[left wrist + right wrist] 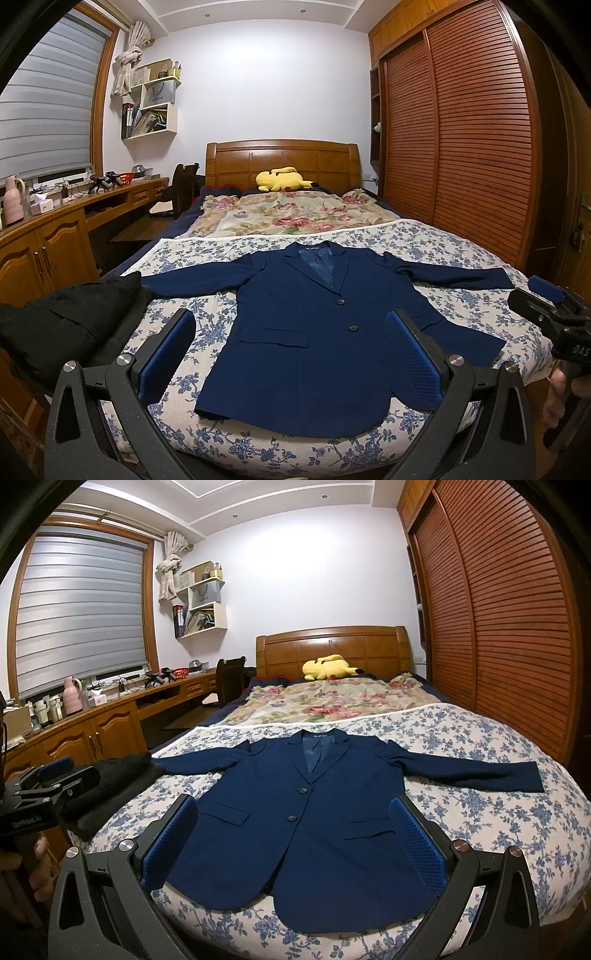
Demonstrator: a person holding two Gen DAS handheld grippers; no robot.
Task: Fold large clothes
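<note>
Left wrist: both tools released; black garment [70,325] covers the blazer [314,339] sleeve.

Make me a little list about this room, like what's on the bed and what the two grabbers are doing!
Garment: navy blazer lying flat, front up, sleeves spread out, not yet folded
Buttons: two dark ones down the front
Lies on: blue-flowered bedspread
Beside it: black clothing heaped at the bed's left edge
Far end: yellow plush toy by the wooden headboard
Left gripper: open, above the blazer's hem, holding nothing
Right gripper: open, above the blazer, holding nothing
Right side of room: slatted wardrobe doors
</note>
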